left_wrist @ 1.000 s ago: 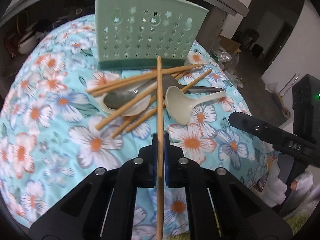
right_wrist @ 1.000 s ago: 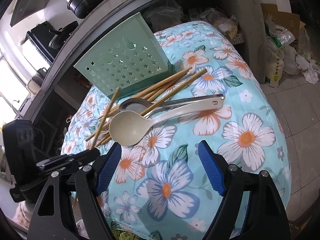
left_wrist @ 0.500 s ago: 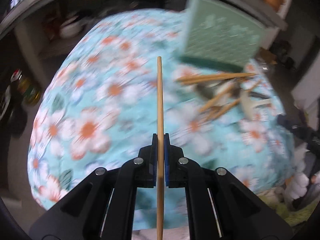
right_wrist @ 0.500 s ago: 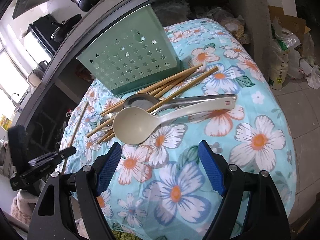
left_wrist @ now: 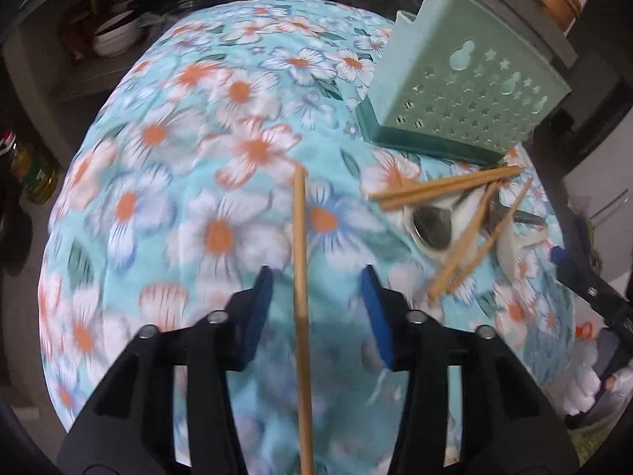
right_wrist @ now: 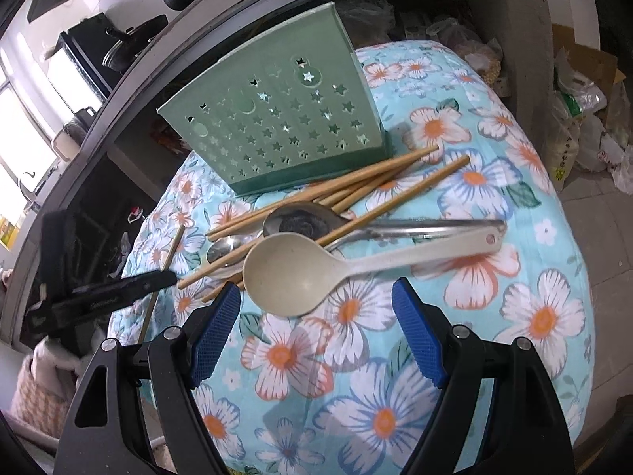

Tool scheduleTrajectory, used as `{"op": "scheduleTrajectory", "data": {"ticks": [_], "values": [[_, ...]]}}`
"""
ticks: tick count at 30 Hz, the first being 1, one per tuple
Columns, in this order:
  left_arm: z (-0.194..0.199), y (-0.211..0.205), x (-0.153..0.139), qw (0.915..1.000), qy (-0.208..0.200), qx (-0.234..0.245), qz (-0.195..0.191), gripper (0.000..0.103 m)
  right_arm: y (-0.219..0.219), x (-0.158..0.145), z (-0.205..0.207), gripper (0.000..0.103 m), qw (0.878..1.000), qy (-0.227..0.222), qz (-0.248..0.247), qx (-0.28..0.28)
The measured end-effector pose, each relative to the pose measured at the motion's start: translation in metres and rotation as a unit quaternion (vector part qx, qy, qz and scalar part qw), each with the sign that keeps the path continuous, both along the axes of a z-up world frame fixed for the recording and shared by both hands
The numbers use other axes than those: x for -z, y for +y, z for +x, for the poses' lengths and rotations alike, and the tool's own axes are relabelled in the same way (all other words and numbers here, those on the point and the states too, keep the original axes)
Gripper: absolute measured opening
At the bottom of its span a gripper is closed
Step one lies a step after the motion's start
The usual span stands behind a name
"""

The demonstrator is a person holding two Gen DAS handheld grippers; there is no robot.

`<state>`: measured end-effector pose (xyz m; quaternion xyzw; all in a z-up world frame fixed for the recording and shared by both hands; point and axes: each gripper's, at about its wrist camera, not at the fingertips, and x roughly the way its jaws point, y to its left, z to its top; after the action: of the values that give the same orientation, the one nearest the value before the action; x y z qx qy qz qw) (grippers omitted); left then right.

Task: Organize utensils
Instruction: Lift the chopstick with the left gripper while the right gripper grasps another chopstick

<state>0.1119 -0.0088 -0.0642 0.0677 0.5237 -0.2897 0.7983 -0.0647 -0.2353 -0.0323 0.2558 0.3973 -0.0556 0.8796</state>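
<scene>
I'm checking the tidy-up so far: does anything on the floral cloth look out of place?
Yes. One wooden chopstick sits apart from the heap, between the opening jaws of the left gripper, pads clear of it. The other chopsticks lie crisscrossed over the spoons beside the green utensil holder, not in it.

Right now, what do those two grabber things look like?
Both are black plastic. The left gripper and the right gripper each have two chunky arms with round silver screws, ending in bright blue ridged pads. Seen from the right wrist, the left one has small writing along its side, too blurry to read.
</scene>
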Motion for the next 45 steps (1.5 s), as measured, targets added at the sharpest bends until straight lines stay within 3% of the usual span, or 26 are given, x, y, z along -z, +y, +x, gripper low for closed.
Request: {"op": "scheduleTrajectory", "data": {"ticks": [4,8,13,18,23,31,35,38,45], "values": [[0.018,-0.013,0.007,1.0,-0.004,0.003,0.003,0.028,0.008,-0.012,0.004,0.078,0.999,-0.009,-0.039,-0.021],[0.03,-0.011,0.01,0.9998,-0.009,-0.014,-0.009,0.008,0.027,-0.027,0.011,0.078,0.992,-0.02,-0.107,-0.07],[0.033,0.004,0.01,0.9984,0.003,-0.035,-0.044,0.006,0.063,-0.033,0.03,0.075,0.971,-0.033,-0.176,-0.161],[0.025,0.016,0.009,0.9964,0.008,-0.047,-0.07,0.006,0.109,-0.02,0.052,0.061,0.933,-0.026,-0.247,-0.26],[0.016,0.027,0.008,0.9945,0.016,-0.054,-0.088,0.006,0.143,0.001,0.064,0.053,0.885,-0.01,-0.334,-0.326],[0.011,0.033,0.008,0.9933,0.017,-0.055,-0.1,0.006,0.158,0.02,0.07,0.045,0.832,0.005,-0.425,-0.357],[0.01,0.034,0.004,0.9932,0.014,-0.056,-0.101,0.006,0.168,0.023,0.071,0.034,0.808,-0.002,-0.459,-0.369],[0.009,0.035,-0.002,0.993,0.008,-0.058,-0.103,0.006,0.17,0.022,0.071,0.023,0.805,0.0,-0.46,-0.374],[0.005,0.039,-0.03,0.9919,-0.021,-0.056,-0.112,0.006,0.163,-0.013,0.069,0.019,0.826,-0.042,-0.438,-0.352]]}}
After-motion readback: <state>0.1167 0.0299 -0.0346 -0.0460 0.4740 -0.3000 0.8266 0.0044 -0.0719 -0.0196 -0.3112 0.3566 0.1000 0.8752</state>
